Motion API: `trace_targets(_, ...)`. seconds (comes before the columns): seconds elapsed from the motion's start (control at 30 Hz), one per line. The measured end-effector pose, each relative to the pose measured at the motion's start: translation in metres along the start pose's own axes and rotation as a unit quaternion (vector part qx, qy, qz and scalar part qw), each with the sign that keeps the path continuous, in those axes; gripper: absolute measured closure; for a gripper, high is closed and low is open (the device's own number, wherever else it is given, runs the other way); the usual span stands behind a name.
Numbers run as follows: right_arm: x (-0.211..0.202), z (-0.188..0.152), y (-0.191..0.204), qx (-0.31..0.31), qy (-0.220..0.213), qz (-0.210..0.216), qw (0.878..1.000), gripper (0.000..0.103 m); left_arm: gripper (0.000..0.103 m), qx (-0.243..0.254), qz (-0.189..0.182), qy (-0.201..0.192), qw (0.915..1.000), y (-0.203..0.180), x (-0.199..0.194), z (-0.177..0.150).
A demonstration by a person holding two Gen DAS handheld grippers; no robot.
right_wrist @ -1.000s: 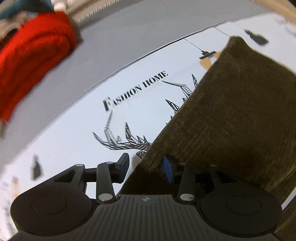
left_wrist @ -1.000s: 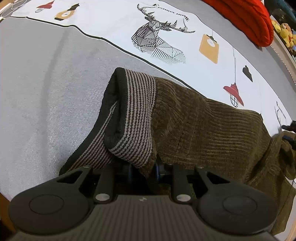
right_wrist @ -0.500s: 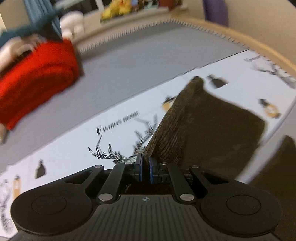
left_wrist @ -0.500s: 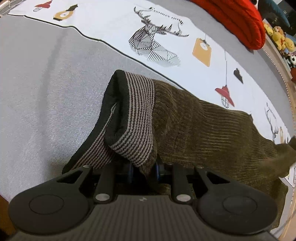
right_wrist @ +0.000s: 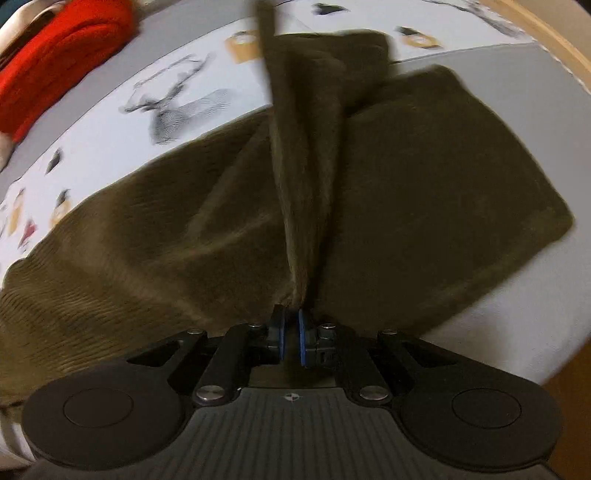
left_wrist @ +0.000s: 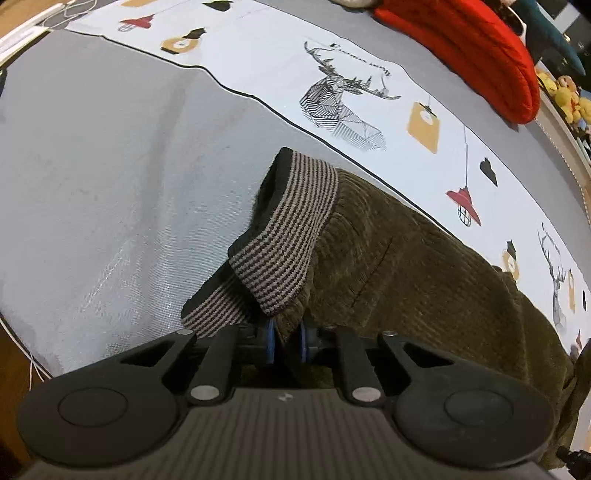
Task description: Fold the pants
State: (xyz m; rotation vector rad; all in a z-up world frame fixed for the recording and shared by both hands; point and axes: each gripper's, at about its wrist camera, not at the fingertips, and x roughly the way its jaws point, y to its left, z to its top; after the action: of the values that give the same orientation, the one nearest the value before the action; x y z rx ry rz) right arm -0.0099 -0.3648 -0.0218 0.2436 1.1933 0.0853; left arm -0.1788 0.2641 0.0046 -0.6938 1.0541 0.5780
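Note:
Olive corduroy pants [left_wrist: 424, 266] with a striped brown waistband [left_wrist: 291, 225] lie on a grey and white printed cloth. My left gripper [left_wrist: 287, 341] is shut on the pants just below the waistband, near its lower corner. In the right wrist view my right gripper [right_wrist: 291, 338] is shut on a bunched fold of the pants [right_wrist: 306, 184], lifted so the cloth hangs in a ridge above the flat leg [right_wrist: 443, 177]. The view is motion blurred.
A red folded garment [left_wrist: 476, 48] lies at the far side, and shows in the right wrist view [right_wrist: 55, 74]. Plush toys [left_wrist: 569, 99] sit on a ledge at far right. Grey cloth [left_wrist: 92, 166] spreads to the left. A wooden edge [right_wrist: 546, 33] borders the surface.
My right gripper closed on the pants leg, lifted it and swung it over the rest of the pants. My left gripper kept its hold while its view shifted a little.

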Motion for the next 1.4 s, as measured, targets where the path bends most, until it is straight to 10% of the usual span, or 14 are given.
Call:
trace_targets(0.23,-0.023,0.047,-0.023,0.03,-0.124,0.035,0.991,0.093,0.074,-0.027,0.006,0.004,0.9996,-0.002,0.007,0.004)
trace_targets(0.37,-0.001,0.069,-0.013,0.02,-0.144,0.042,0.989,0.075,0.073,-0.041,0.003,0.006,0.9991,0.001,0.01,0.008)
trace_targets(0.53,0.037,0.091,0.046,-0.112,-0.155,0.02,0.981,0.061,0.063,-0.059,-0.011,0.019,0.998,0.002,0.018,0.013)
trace_targets(0.83,0.104,0.093,0.107,-0.298,-0.118,-0.114,0.94,0.071,0.069,-0.044,0.014,0.033,0.9984,-0.009,0.03,0.02)
trace_targets(0.9,0.097,0.102,0.101,-0.263,-0.128,-0.113,0.95,0.094,0.078,-0.036,0.019,0.026,0.9988,-0.012,0.029,0.021)
trace_targets(1.03,0.044,0.125,0.043,-0.056,-0.192,-0.045,0.979,0.095,0.089,-0.037,0.002,-0.016,0.9992,-0.014,0.014,0.025)
trace_targets(1.2,-0.034,0.101,-0.055,0.15,-0.306,0.033,0.94,0.096,0.089,-0.053,-0.026,-0.065,0.9961,-0.008,-0.008,0.021)
trace_targets(1.4,-0.01,0.033,-0.161,0.309,-0.123,-0.019,0.943,0.097,0.089,-0.048,-0.006,0.0,0.9988,0.007,0.003,0.007)
